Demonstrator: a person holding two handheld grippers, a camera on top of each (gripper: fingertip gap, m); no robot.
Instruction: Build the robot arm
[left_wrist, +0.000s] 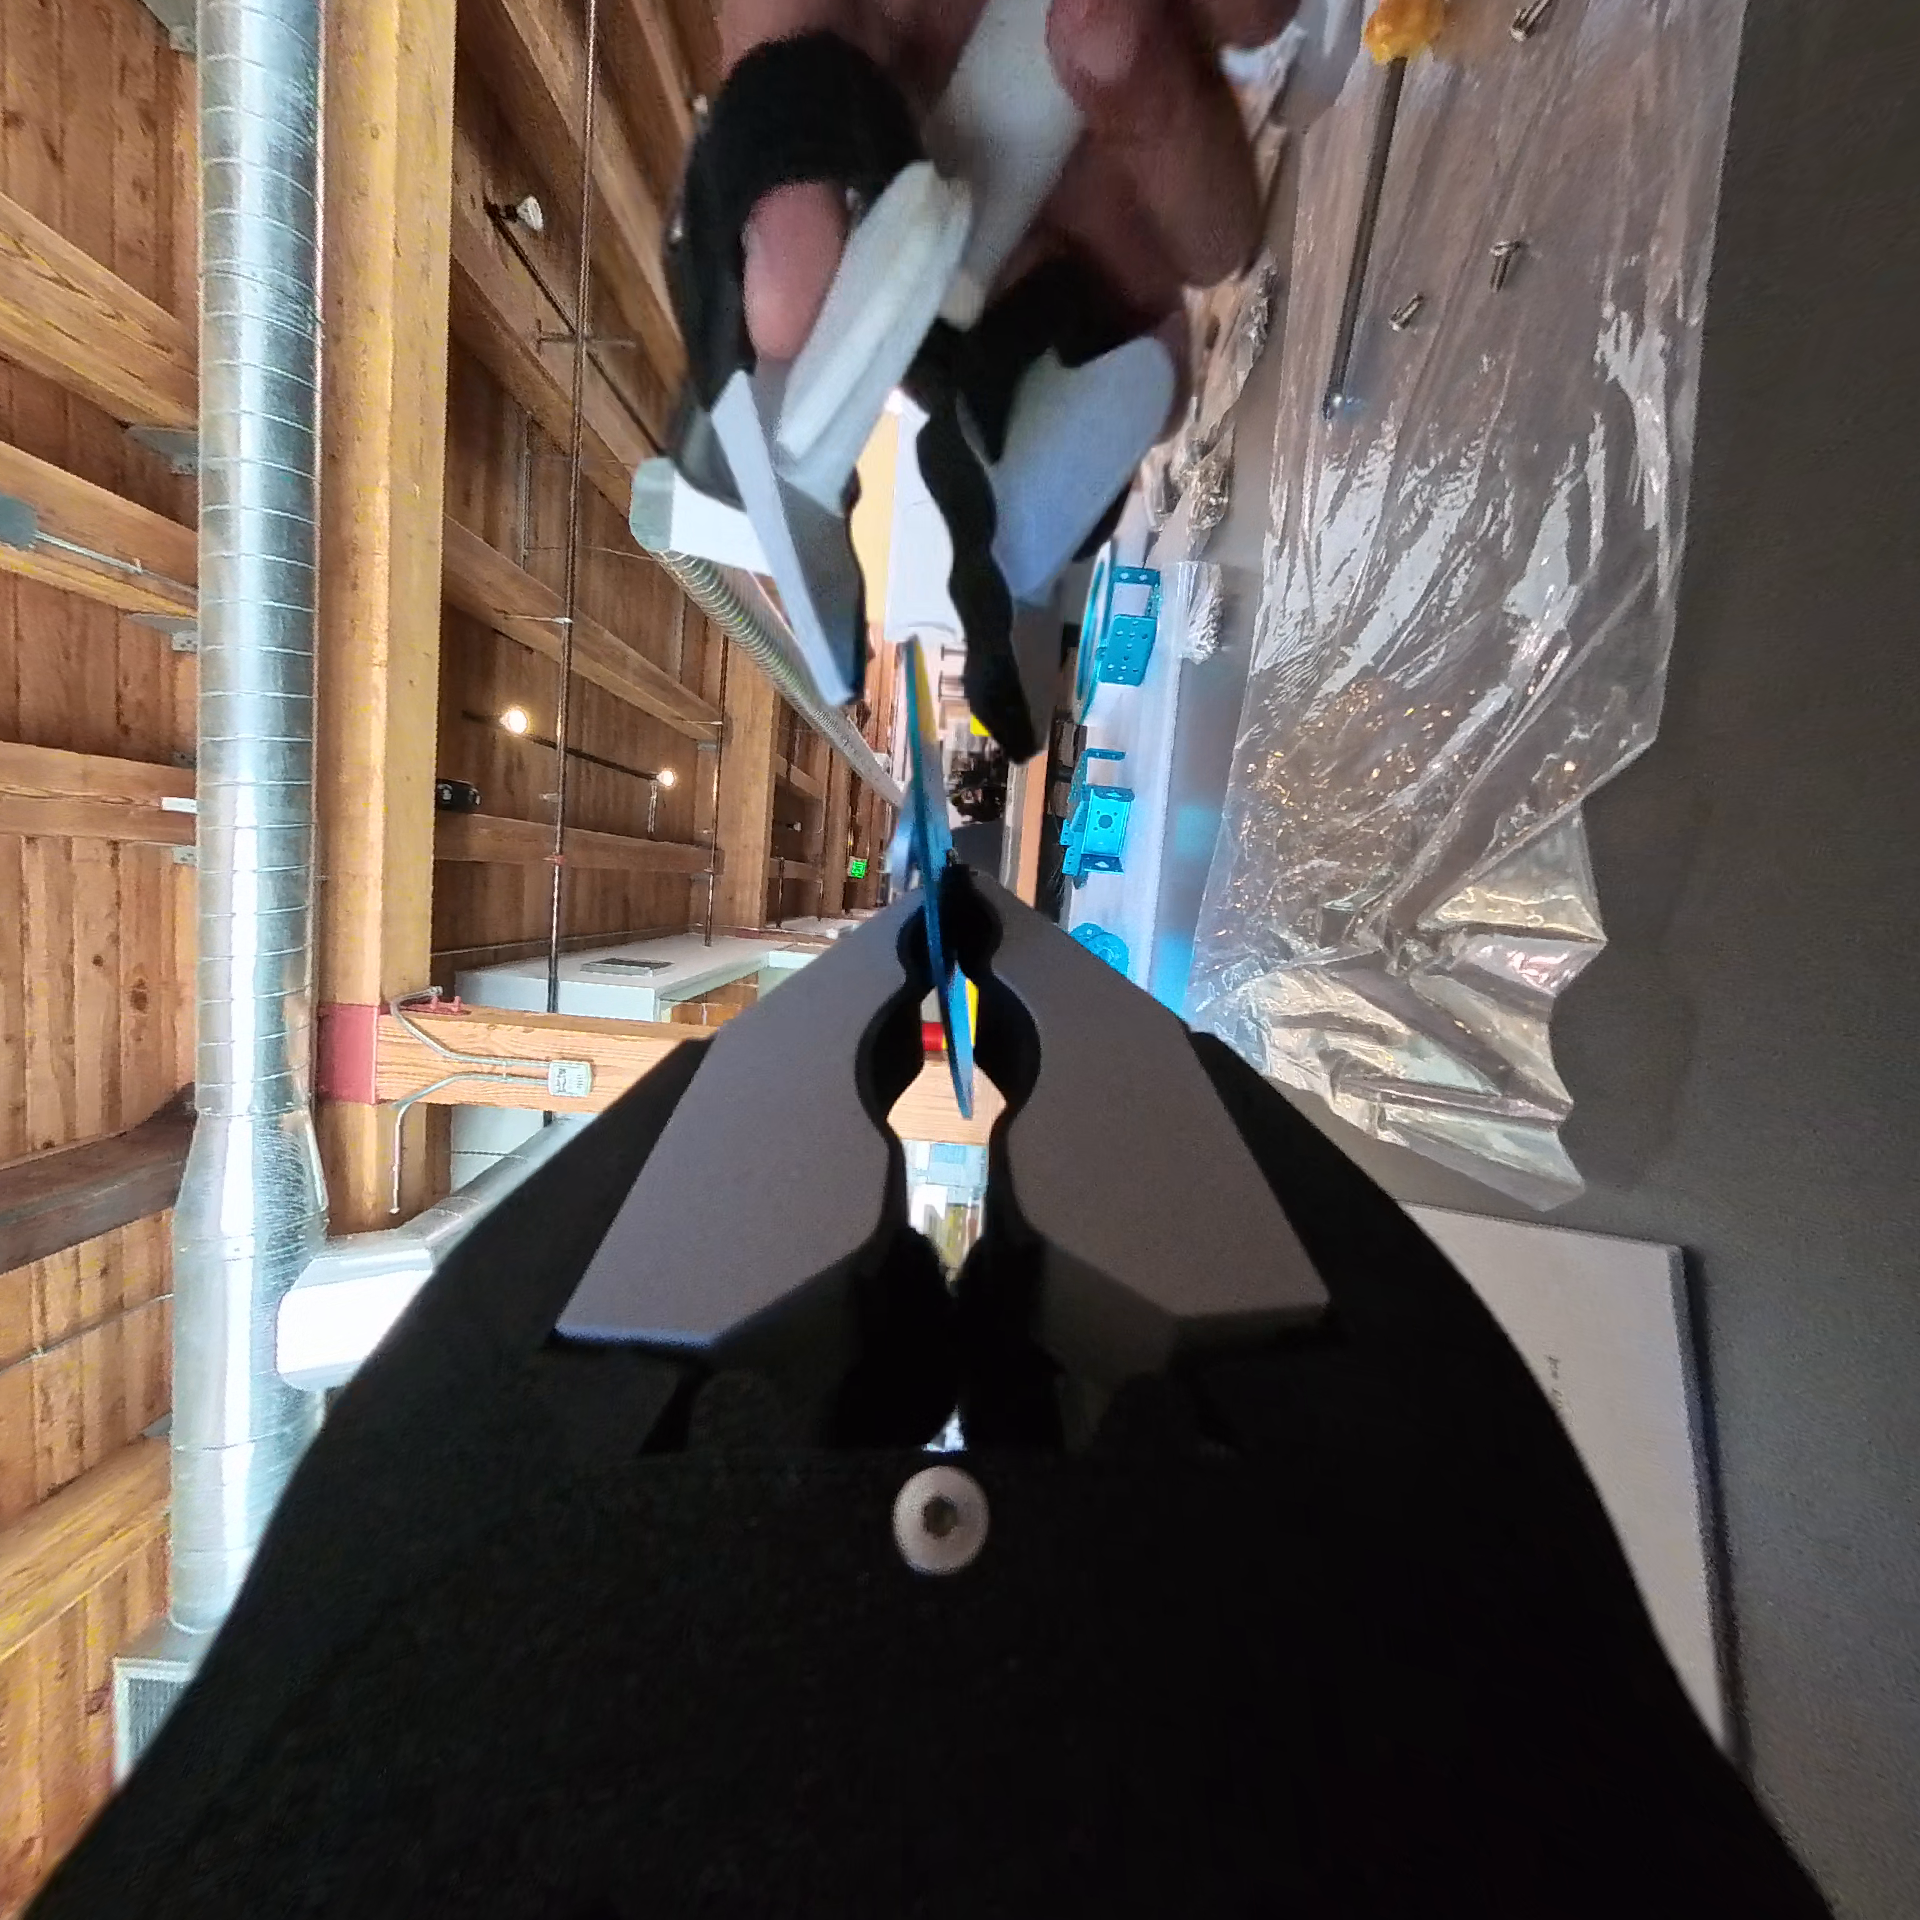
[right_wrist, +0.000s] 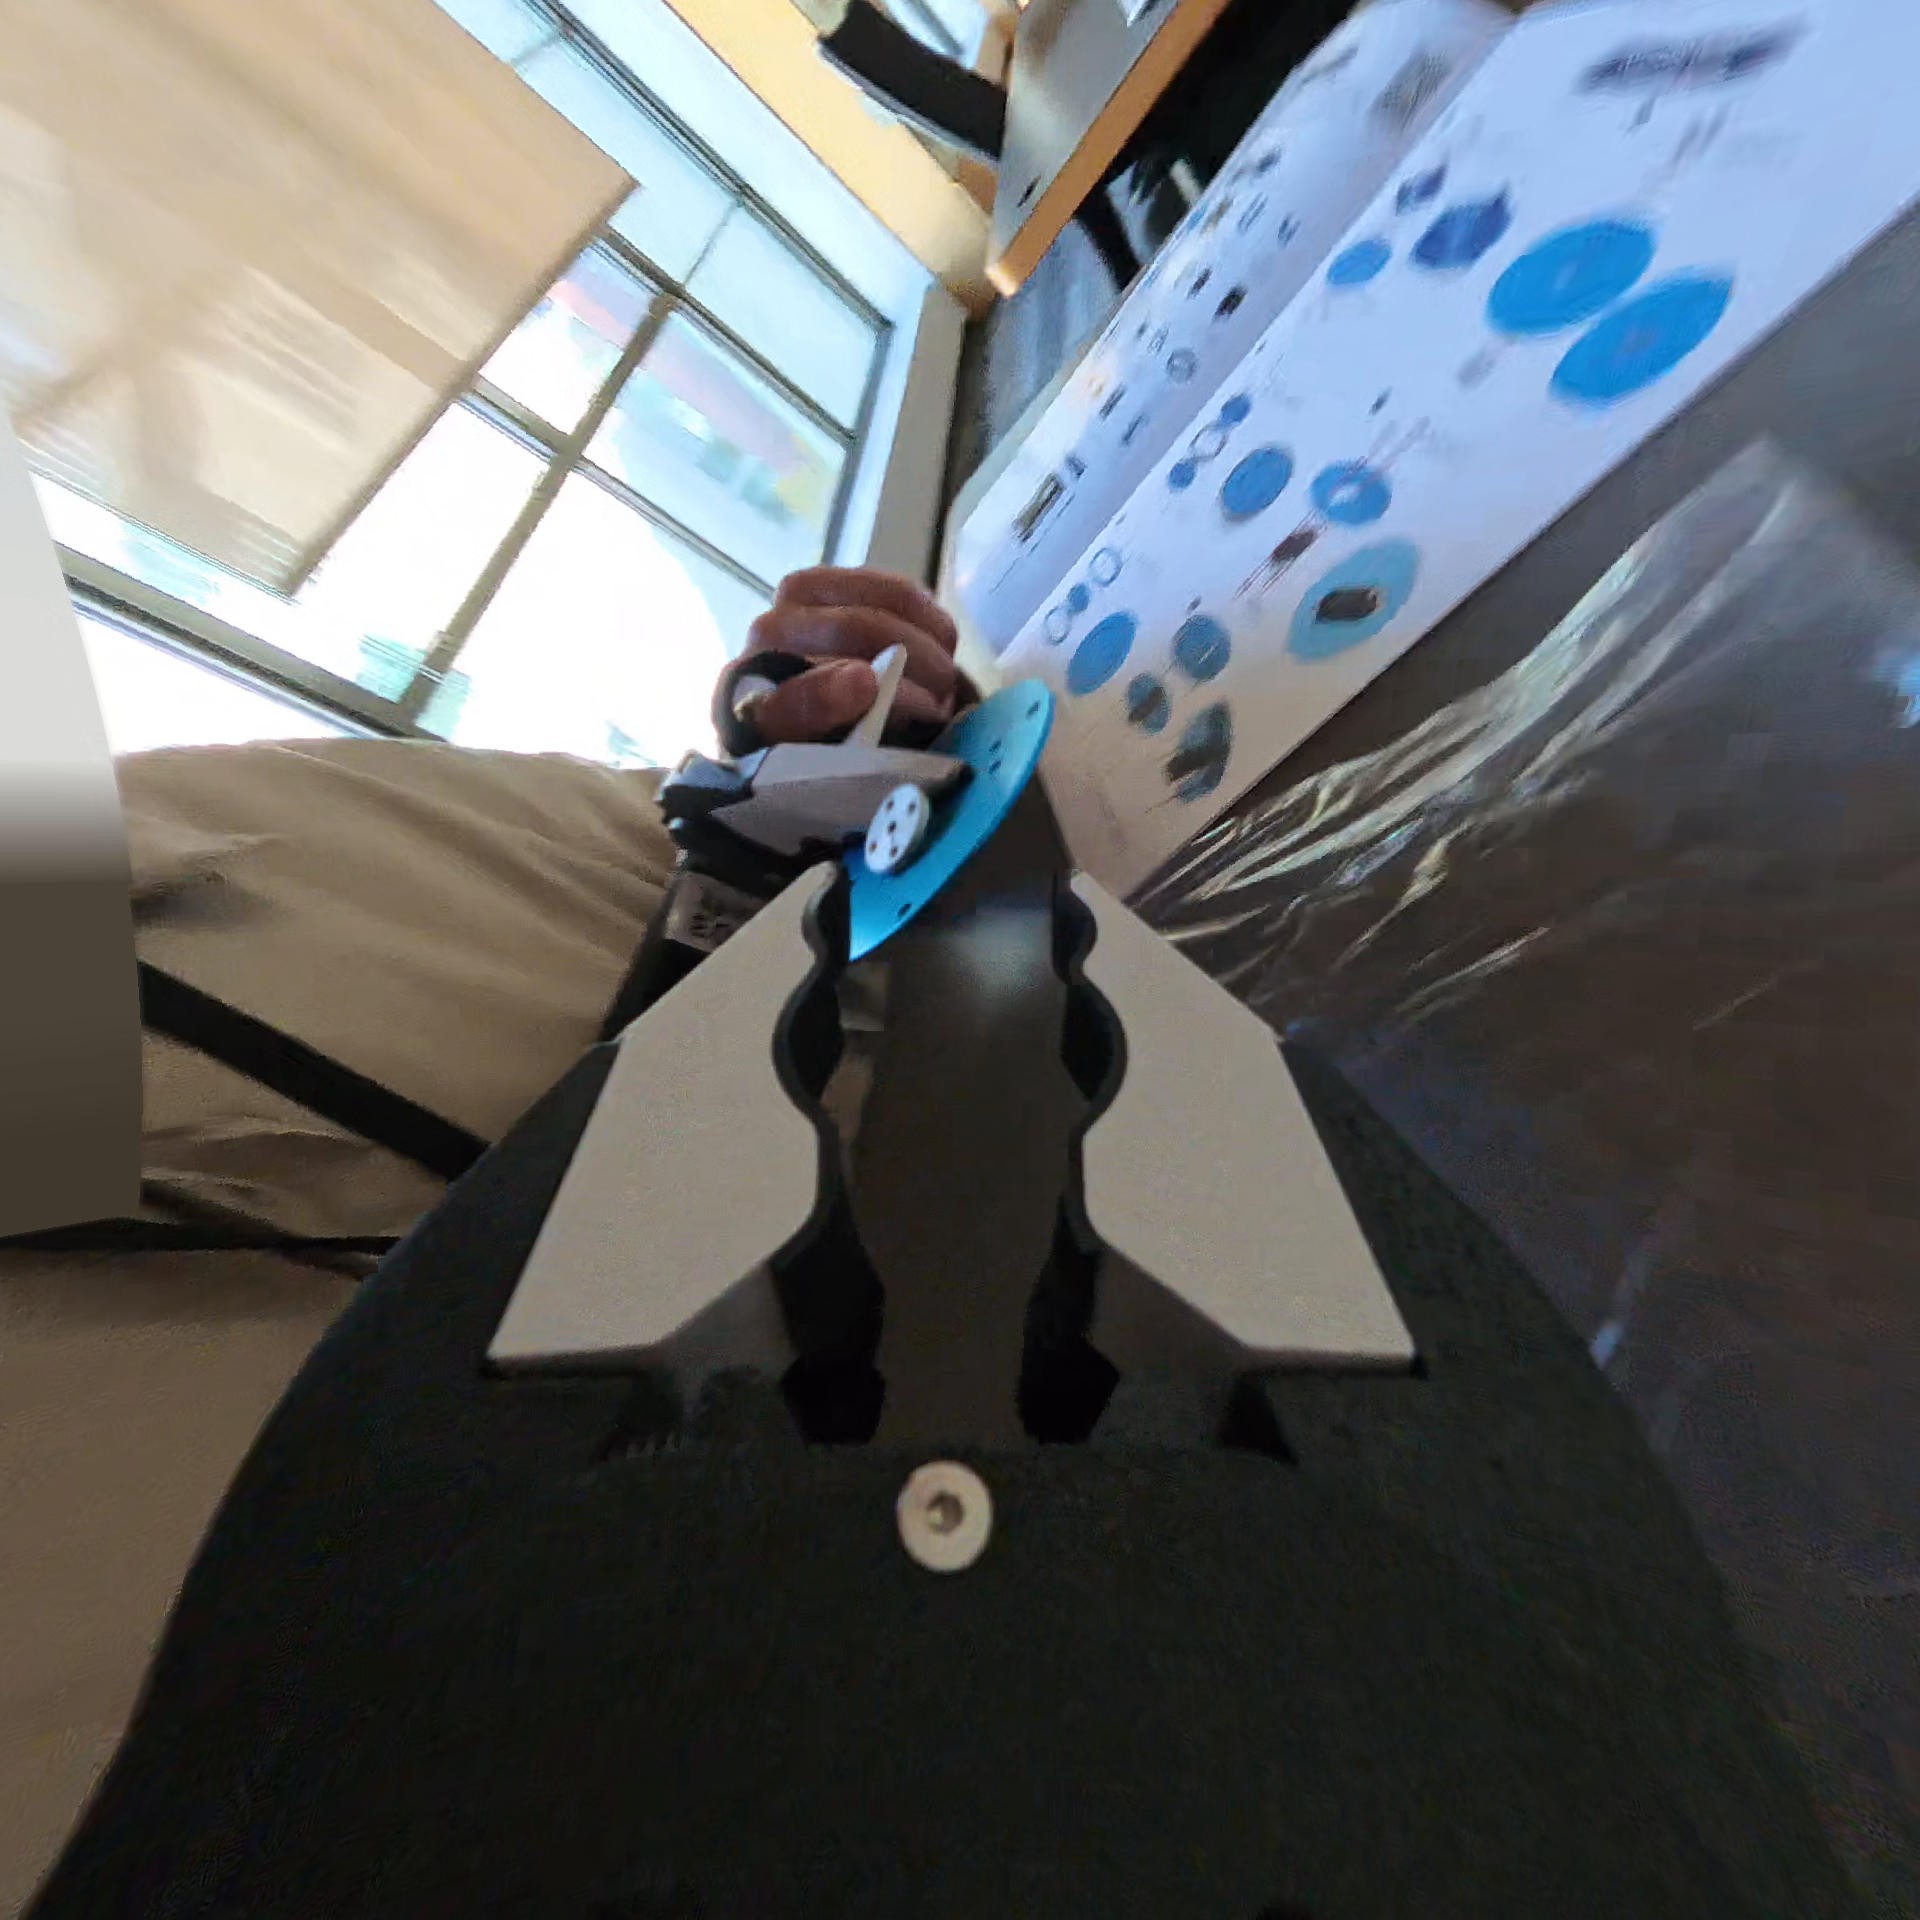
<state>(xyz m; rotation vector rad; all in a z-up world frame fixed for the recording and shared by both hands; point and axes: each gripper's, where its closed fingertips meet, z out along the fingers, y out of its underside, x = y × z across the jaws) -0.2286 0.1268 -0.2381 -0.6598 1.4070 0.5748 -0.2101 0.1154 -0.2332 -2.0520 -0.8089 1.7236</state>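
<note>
Blue disc (left_wrist: 940, 914), thin, stiff, likely light and slick, best taken by its rim, is clamped edge-on in left gripper (left_wrist: 961, 883); right gripper (right_wrist: 940, 914) is held spread, empty, close by; plastic bag (left_wrist: 1455, 727) is beside.

No writing is legible; print on the white sheet (right_wrist: 1299, 436) is blurred.

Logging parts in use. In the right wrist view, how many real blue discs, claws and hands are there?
blue disc: 1
claws: 2, the left claw and the right claw
hand: 1
Total: 4
</note>
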